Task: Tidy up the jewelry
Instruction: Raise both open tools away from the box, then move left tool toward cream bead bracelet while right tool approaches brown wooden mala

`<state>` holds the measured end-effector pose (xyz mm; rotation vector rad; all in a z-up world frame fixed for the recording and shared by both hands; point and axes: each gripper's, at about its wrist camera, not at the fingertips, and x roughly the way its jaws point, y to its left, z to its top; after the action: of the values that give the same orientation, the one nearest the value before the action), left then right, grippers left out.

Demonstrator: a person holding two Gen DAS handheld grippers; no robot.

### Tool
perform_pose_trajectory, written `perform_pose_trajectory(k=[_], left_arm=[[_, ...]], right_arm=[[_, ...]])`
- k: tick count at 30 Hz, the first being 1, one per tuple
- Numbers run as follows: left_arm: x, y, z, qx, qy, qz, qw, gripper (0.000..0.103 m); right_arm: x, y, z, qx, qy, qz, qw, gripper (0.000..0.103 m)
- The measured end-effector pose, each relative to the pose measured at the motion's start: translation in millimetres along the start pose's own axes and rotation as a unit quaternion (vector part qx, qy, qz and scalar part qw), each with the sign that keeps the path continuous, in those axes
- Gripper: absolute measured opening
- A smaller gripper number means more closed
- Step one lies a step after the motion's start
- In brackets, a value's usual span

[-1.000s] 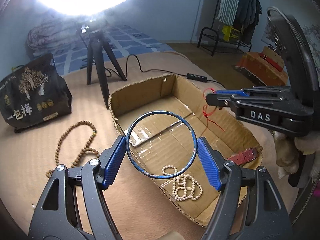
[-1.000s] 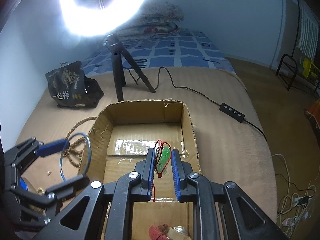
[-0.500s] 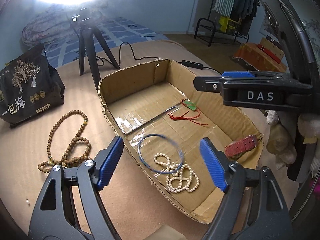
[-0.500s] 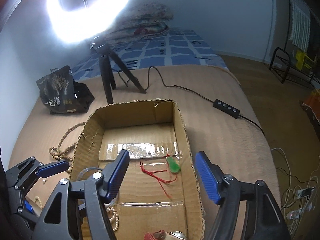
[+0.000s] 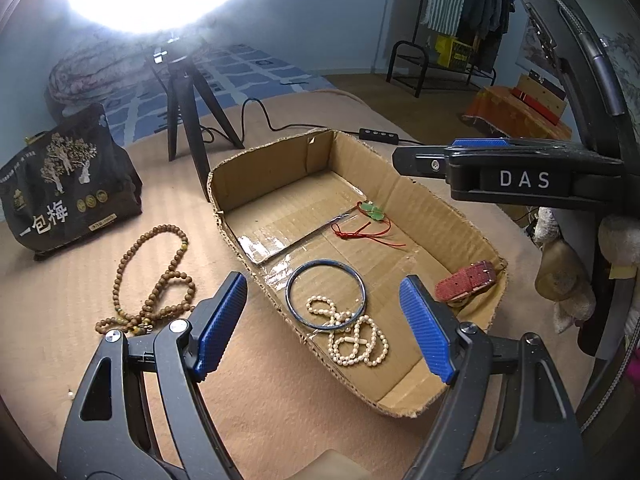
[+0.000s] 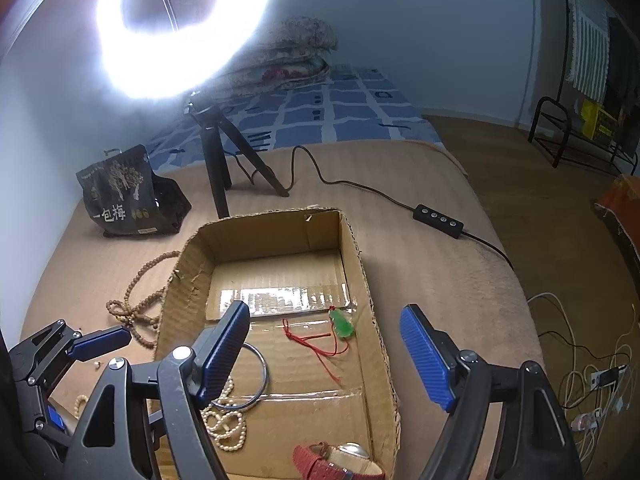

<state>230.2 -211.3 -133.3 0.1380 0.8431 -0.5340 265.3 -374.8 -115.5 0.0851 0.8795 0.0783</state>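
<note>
A home bedroom: folded quilt [image 6: 288, 56], clothes rack [image 5: 452, 36], ring light [image 6: 180, 28].

Readable text: two items only.
"DAS" in white capitals on the side of the right gripper [image 5: 516, 178], at 2 o'clock in the left wrist view. Large white characters "一包梅" on the black snack bag [image 5: 68, 184] at 9 o'clock, under a pale tree print; same bag [image 6: 128, 196] at 10 o'clock in the right wrist view. The bag's smaller print is too small to read.
</note>
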Motion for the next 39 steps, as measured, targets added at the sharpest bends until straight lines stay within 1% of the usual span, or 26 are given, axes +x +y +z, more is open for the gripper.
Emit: perform_pose_trajectory(k=[10, 16, 22, 27, 31, 35, 39], left_arm=[[-45, 16, -9, -0.009, -0.022, 0.013, 0.9996, 0.081], [-85, 38, -23, -0.025, -0.038, 0.026, 0.9987, 0.081], [-126, 61, -41, -0.023, -0.052, 0.042, 0.9975, 0.081], [-158, 86, -65, -0.032, -0.060, 0.058, 0.9960, 0.081], [-176, 105, -87, -0.047, -0.061, 0.066, 0.9948, 0.081], [-187, 120, -114, -0.064, -0.056, 0.067, 0.9941, 0.081], [-188, 130, -142, -0.077, -0.045, 0.063, 0.9941, 0.081]], right_arm=[[-33, 13, -2, 0.005, -0.016, 0.012, 1.000, 0.080], [-54, 30, -6, 0.001, -0.025, 0.025, 0.999, 0.080], [-77, 51, -11, -0.013, -0.036, 0.043, 0.998, 0.081], [-93, 71, -15, -0.026, -0.043, 0.061, 0.997, 0.082], [-103, 88, -19, -0.035, -0.047, 0.077, 0.995, 0.083], [-105, 107, -23, -0.044, -0.045, 0.095, 0.993, 0.084], [-99, 125, -29, -0.057, -0.038, 0.109, 0.992, 0.085]])
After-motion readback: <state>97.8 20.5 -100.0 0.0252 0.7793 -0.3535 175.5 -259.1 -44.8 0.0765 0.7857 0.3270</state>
